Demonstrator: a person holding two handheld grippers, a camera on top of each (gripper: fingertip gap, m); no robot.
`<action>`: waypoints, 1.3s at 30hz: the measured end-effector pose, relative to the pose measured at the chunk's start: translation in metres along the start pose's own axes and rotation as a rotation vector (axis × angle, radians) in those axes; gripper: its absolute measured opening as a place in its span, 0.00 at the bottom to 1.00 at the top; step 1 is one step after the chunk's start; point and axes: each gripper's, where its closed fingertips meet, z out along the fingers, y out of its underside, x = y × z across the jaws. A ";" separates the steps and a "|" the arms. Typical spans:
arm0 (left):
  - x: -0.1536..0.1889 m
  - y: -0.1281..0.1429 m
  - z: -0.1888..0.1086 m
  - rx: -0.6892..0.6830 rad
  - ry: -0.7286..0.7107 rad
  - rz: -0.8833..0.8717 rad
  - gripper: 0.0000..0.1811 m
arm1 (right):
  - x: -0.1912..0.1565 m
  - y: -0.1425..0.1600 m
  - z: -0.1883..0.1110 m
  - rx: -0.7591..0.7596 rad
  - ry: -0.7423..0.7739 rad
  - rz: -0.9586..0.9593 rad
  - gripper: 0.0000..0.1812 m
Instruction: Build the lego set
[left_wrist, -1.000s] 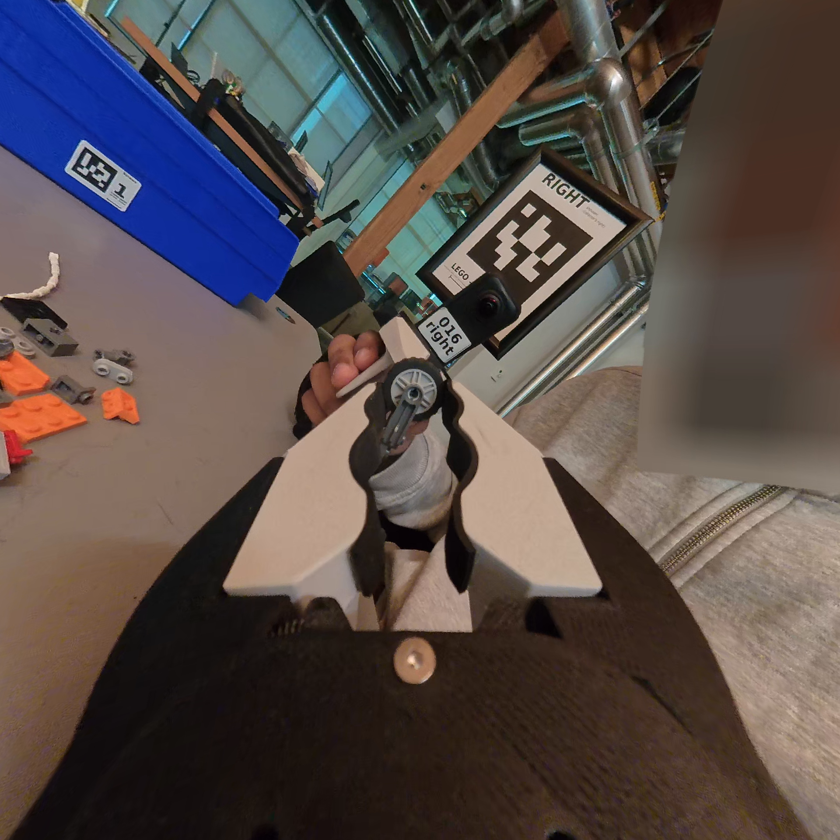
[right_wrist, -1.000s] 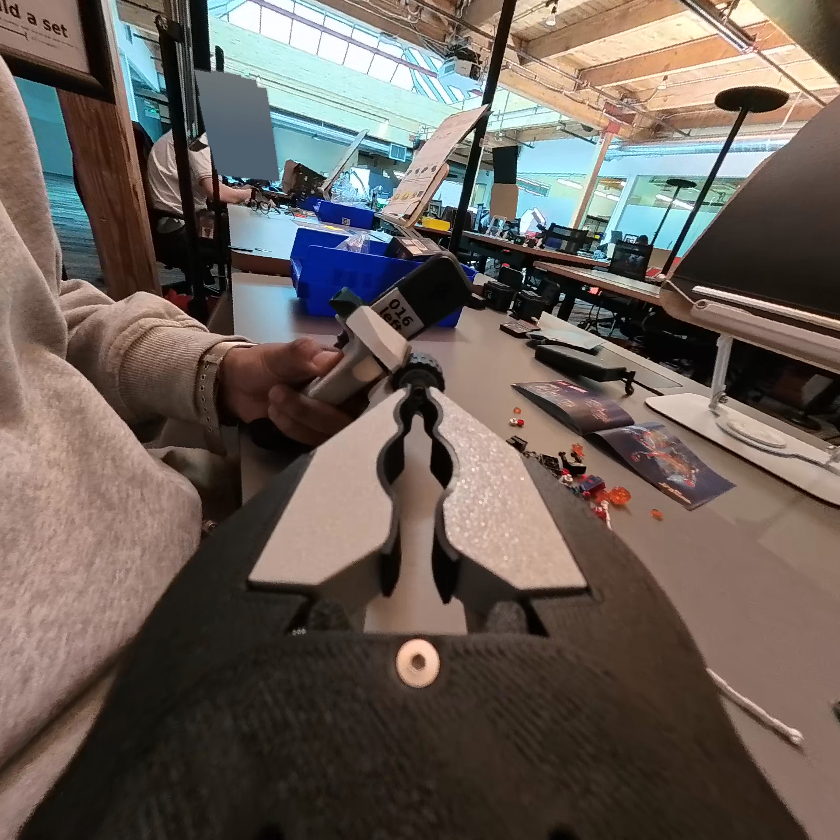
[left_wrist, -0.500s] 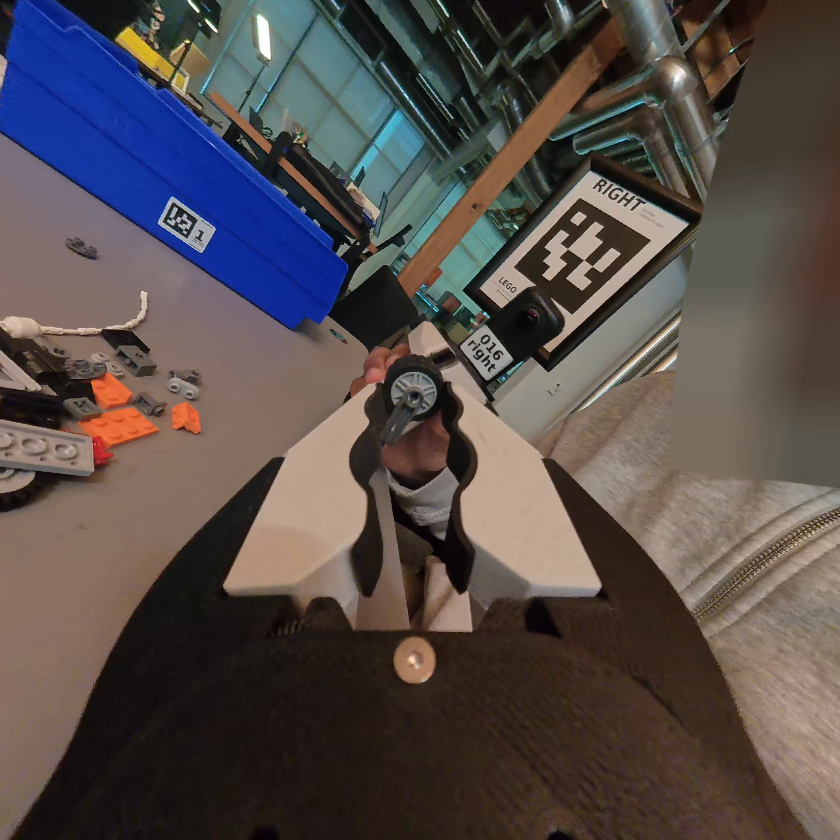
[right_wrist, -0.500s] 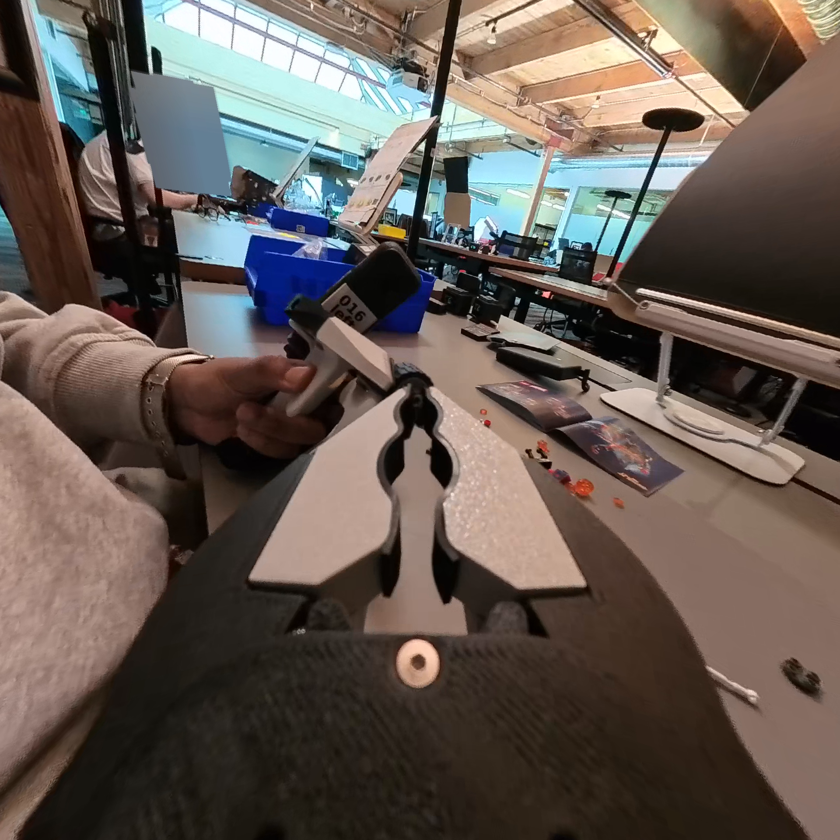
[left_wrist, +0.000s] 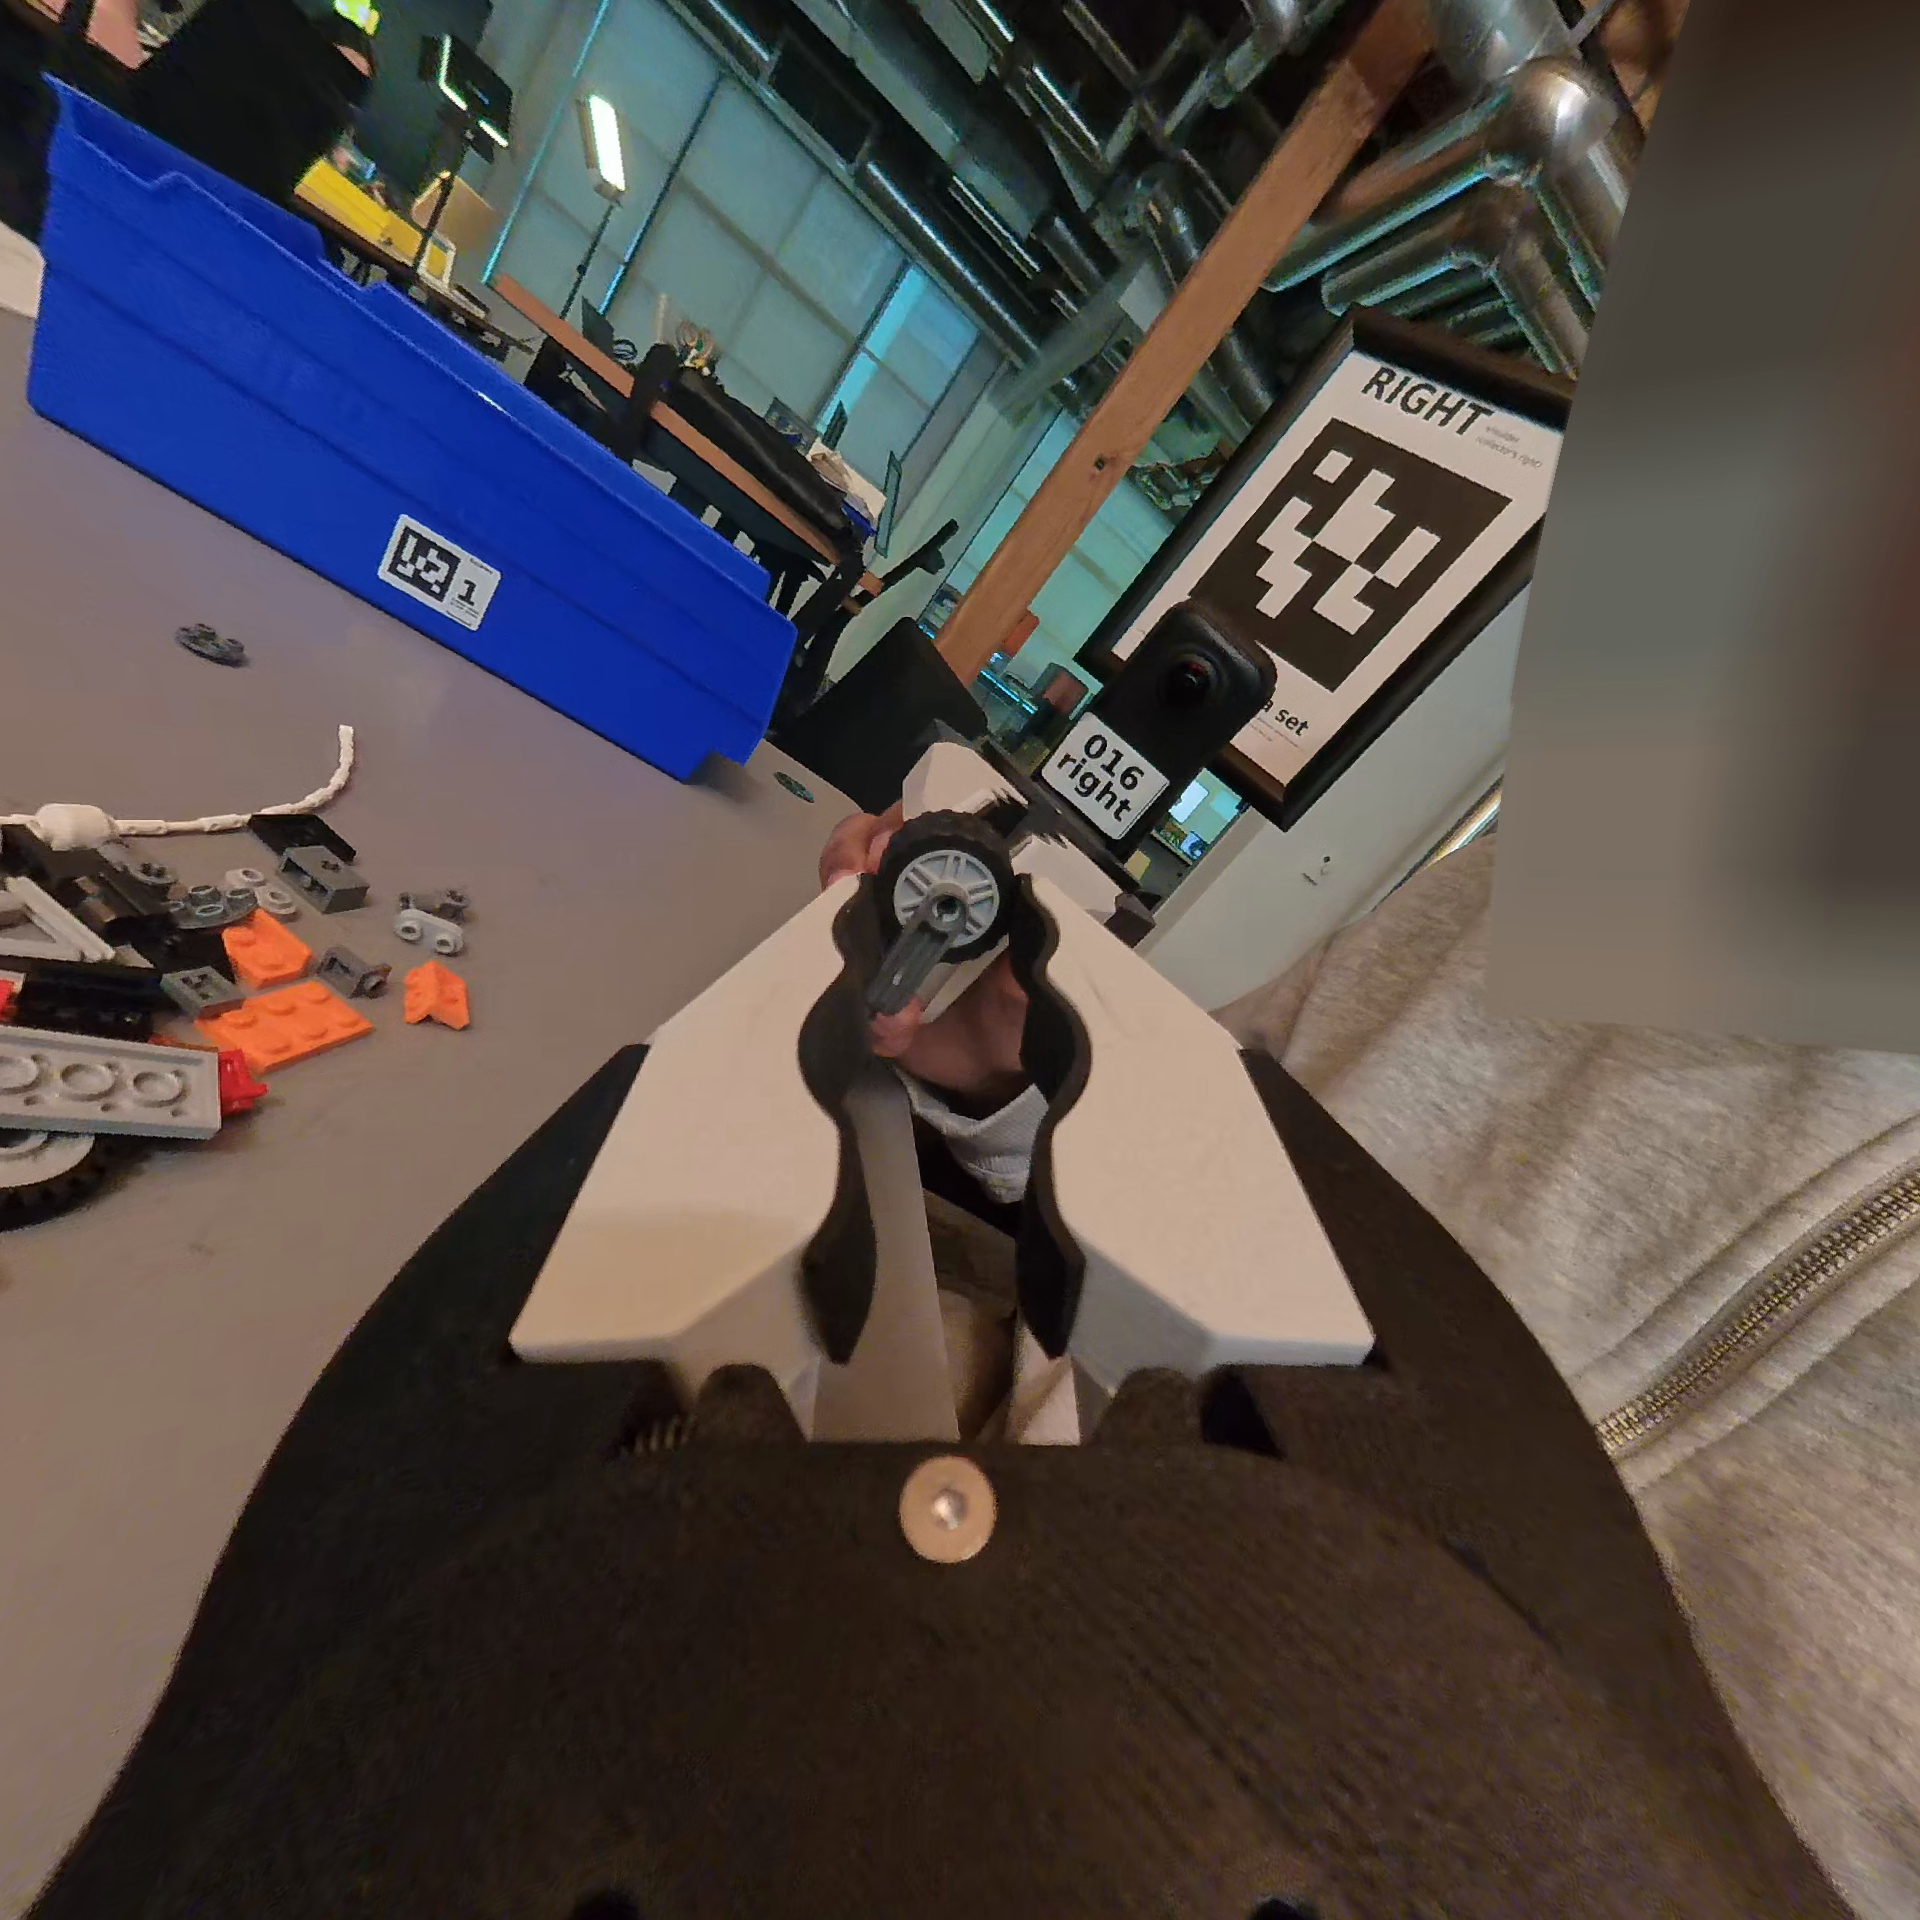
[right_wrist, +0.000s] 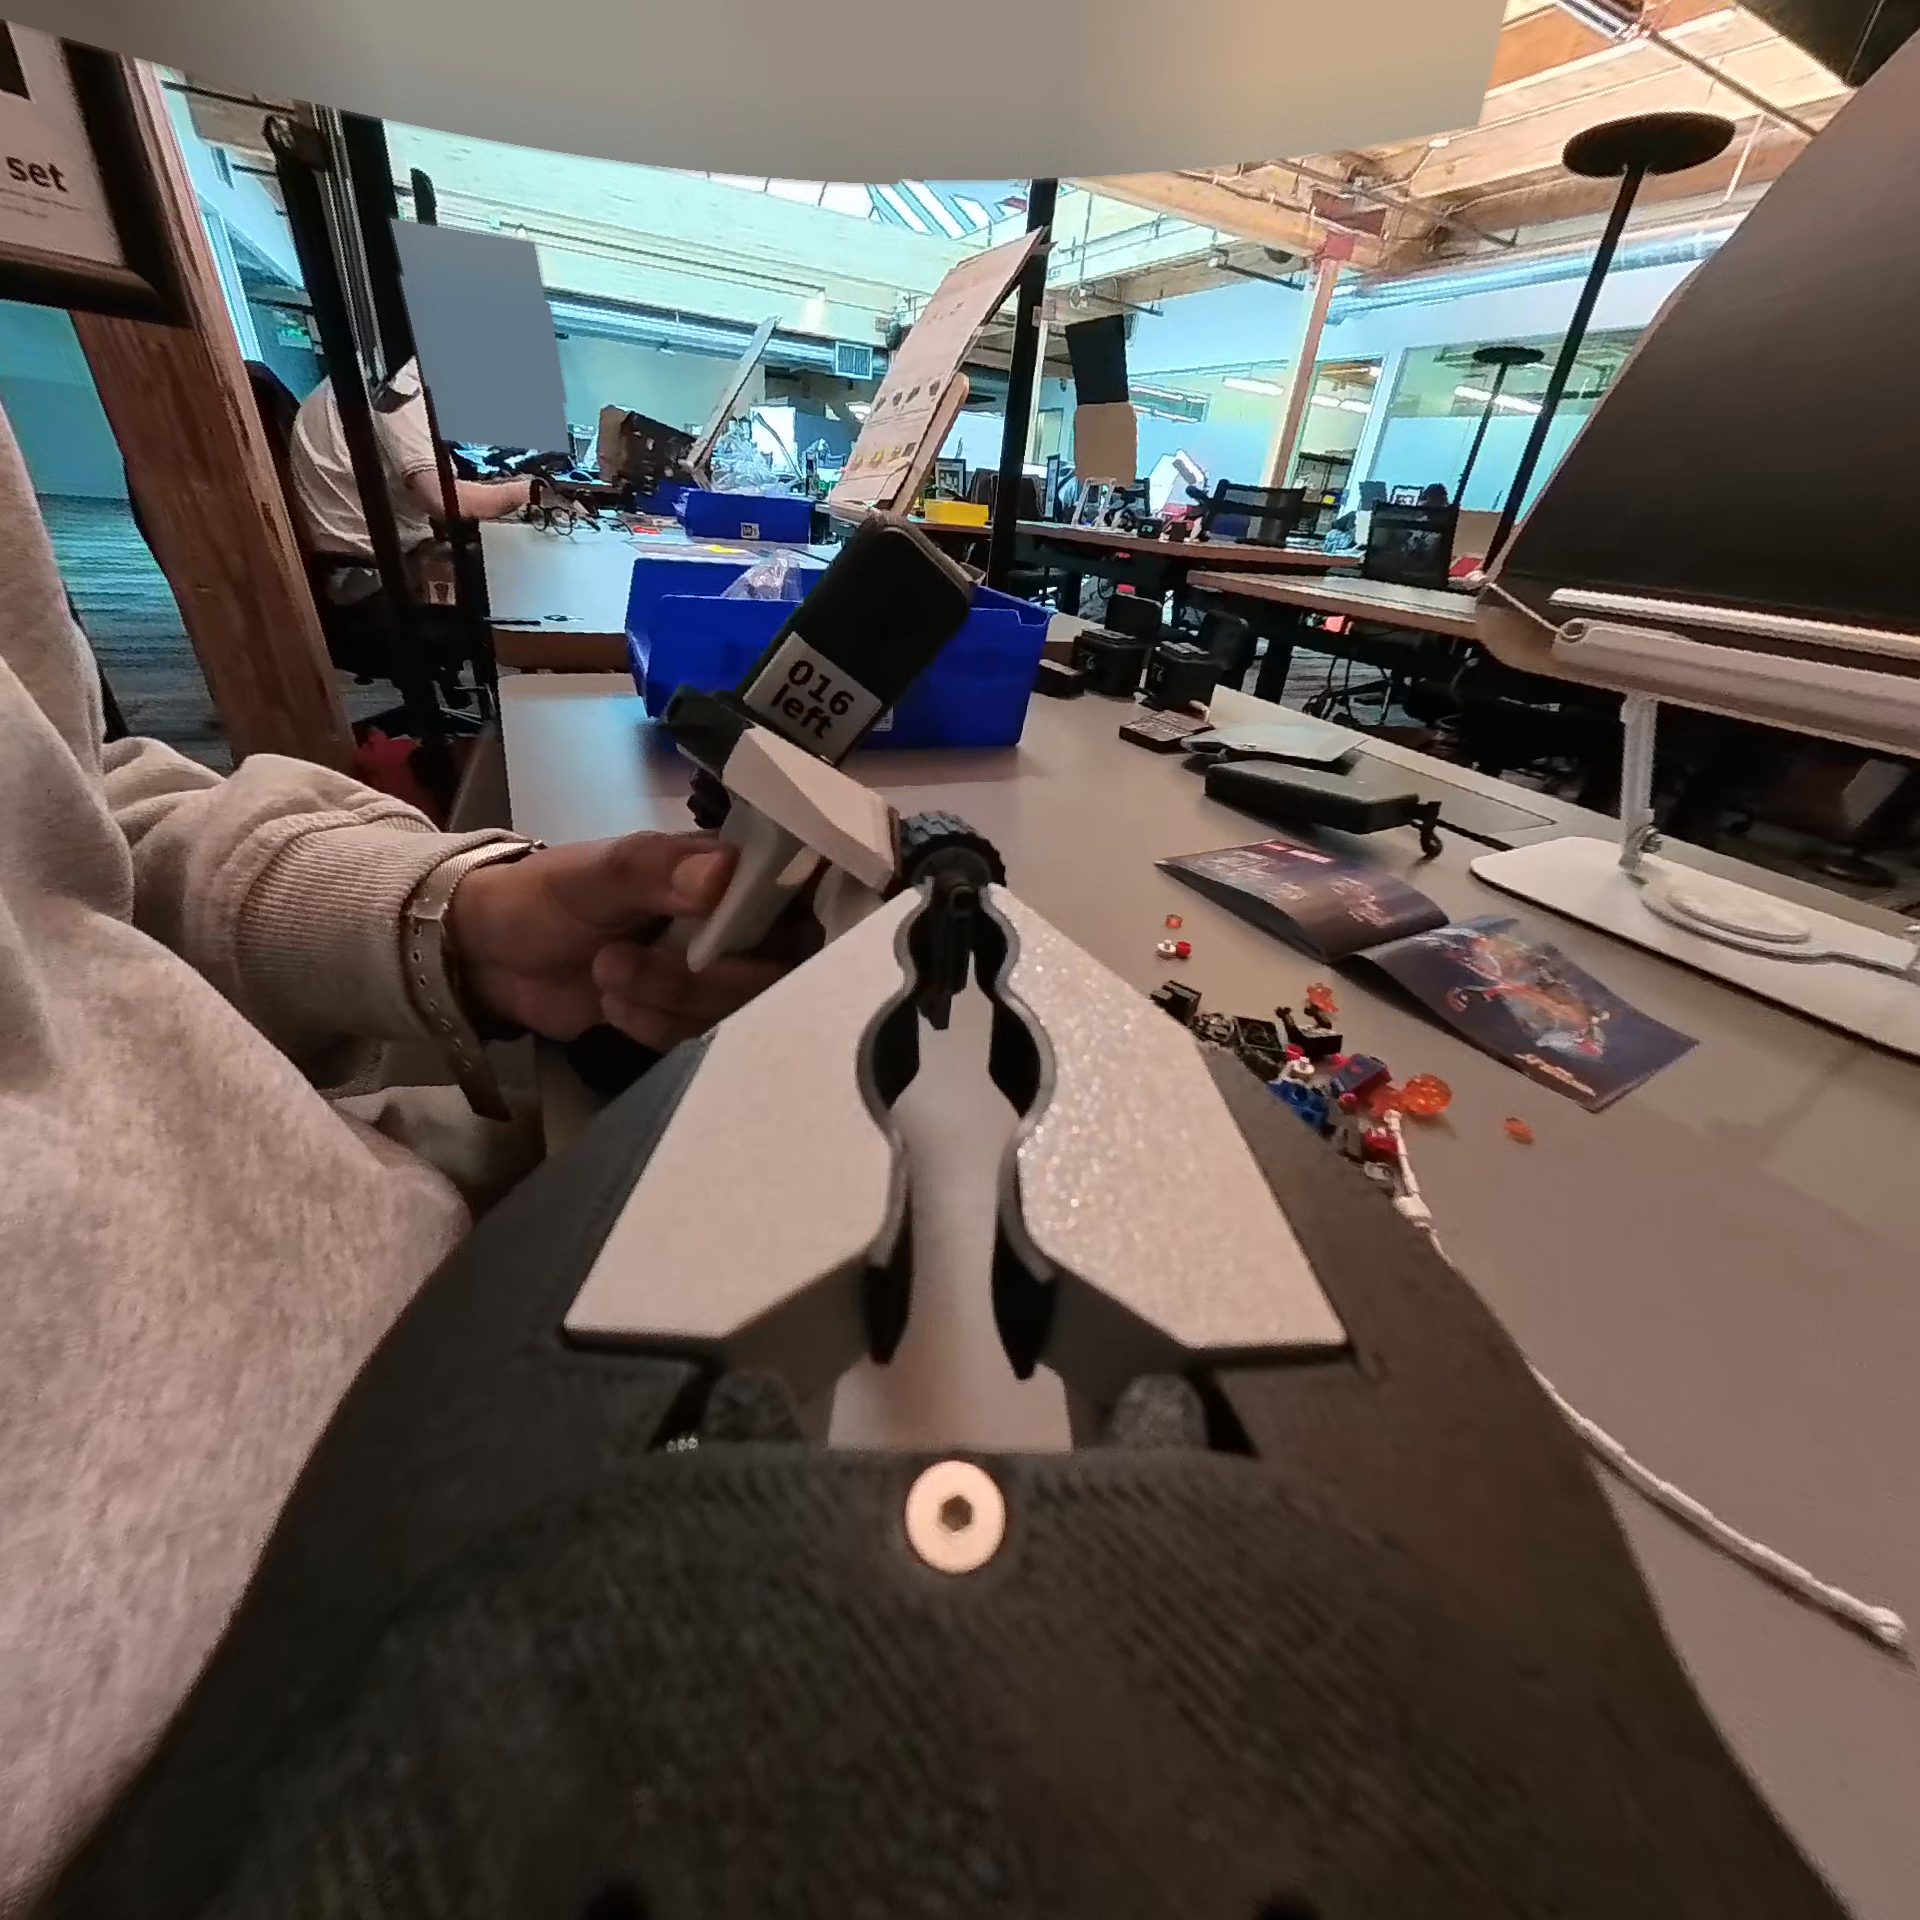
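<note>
My left gripper (left_wrist: 940, 916) is shut on a small wheel (left_wrist: 948, 881) with a black tyre and a grey hub. A grey axle (left_wrist: 902, 966) sticks out of the hub toward the camera. My right gripper (right_wrist: 951, 920) is shut on a thin dark pin (right_wrist: 948, 971) that meets the same wheel (right_wrist: 951, 840) from the other side. Both are held in the air by the table's near edge. The left gripper also shows in the right wrist view (right_wrist: 821, 821), held by a hand (right_wrist: 582, 935). The right gripper's white finger (left_wrist: 951, 777) shows behind the wheel.
A pile of orange, grey and black bricks (left_wrist: 208, 987) and a white string (left_wrist: 291, 800) lie on the grey table (left_wrist: 520, 1039) before a blue bin (left_wrist: 416, 468). In the right wrist view lie an open booklet (right_wrist: 1434, 956), loose small pieces (right_wrist: 1320, 1060) and a monitor stand base (right_wrist: 1714, 914). Left and right tips are no more than a few centimetres apart.
Both grippers have stayed shut on the wheel and pin, tip to tip. Both views have swung, so more of the brick pile and table now shows.
</note>
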 end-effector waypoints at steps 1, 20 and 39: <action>0.000 0.000 0.000 0.001 0.000 0.001 0.13 | 0.000 0.000 0.000 0.002 -0.003 0.004 0.02; 0.003 -0.001 -0.001 0.005 0.015 0.009 0.13 | -0.001 -0.003 -0.002 0.025 -0.047 0.074 0.01; 0.004 0.005 0.000 -0.069 -0.104 0.201 0.13 | -0.003 0.000 -0.003 -0.013 -0.119 0.201 0.00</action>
